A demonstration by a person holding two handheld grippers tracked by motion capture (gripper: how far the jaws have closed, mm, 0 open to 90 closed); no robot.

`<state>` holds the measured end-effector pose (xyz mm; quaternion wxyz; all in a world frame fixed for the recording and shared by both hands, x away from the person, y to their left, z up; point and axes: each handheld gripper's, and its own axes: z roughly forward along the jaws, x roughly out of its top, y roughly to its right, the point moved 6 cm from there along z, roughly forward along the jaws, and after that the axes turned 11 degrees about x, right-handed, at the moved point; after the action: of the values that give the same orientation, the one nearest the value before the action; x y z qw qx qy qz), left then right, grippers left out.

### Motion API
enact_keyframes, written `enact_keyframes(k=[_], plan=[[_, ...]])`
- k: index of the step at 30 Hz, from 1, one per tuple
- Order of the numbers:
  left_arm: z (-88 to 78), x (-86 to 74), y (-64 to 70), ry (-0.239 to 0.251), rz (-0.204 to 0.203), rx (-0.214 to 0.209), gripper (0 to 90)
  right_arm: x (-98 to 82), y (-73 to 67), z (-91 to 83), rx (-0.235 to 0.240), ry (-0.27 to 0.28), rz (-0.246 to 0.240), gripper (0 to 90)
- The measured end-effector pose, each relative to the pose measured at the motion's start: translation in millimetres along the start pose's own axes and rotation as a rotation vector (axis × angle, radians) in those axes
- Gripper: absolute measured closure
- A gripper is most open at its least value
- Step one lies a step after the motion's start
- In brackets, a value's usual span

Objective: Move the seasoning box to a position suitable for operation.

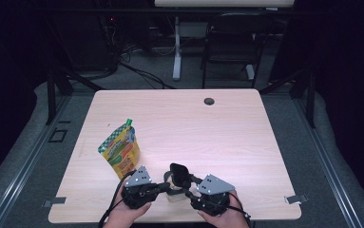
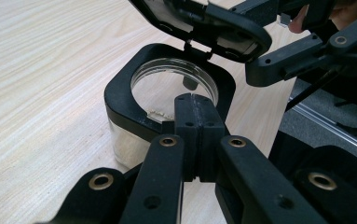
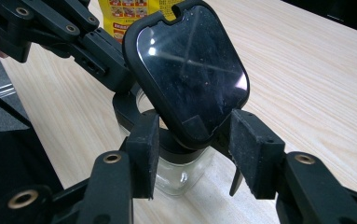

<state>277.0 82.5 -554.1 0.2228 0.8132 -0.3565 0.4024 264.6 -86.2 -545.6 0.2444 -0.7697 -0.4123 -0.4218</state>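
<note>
A small clear jar (image 1: 174,194) with a black square collar (image 2: 120,88) stands near the table's front edge, between my two grippers. Its black flip lid (image 3: 190,65) is swung up and open. My right gripper (image 3: 197,149) has a pad against each side of the lid's lower part, near the hinge. My left gripper (image 2: 195,121) is shut, pads pressed together with nothing between them, tips resting at the near rim of the collar. The jar's inside (image 2: 167,88) looks empty. In the high view the left gripper (image 1: 166,187) and right gripper (image 1: 187,183) meet over the jar.
A colourful snack pouch (image 1: 119,151) with a green spout stands upright left of the jar, close to my left hand. A cable hole (image 1: 209,101) sits at the table's far edge. A chair (image 1: 232,42) and desk leg stand beyond the table.
</note>
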Motion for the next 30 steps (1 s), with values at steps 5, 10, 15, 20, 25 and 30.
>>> enact_keyframes(k=[5,10,15,20,25,30], plan=[[0.0,0.0,0.3,0.001,0.005,0.003,90.0,0.9,-0.9,-2.6,-0.007,0.013,-0.01,57.8],[0.0,0.1,0.4,0.001,0.006,0.003,90.0,1.4,-0.8,-5.4,-0.013,0.025,-0.01,59.9],[0.0,0.1,0.4,0.001,0.004,0.003,90.0,1.3,0.2,-8.0,-0.012,0.032,-0.001,61.5],[-0.1,0.1,0.4,-0.001,0.007,0.004,90.0,1.0,0.1,-10.1,-0.014,0.037,0.001,65.2],[-0.2,0.2,0.2,-0.003,0.011,0.005,90.0,-0.3,1.7,-15.2,-0.02,0.041,0.005,69.2],[-0.1,0.1,0.3,-0.001,0.012,0.005,90.0,-2.9,5.8,-21.5,-0.017,0.044,0.032,73.1]])
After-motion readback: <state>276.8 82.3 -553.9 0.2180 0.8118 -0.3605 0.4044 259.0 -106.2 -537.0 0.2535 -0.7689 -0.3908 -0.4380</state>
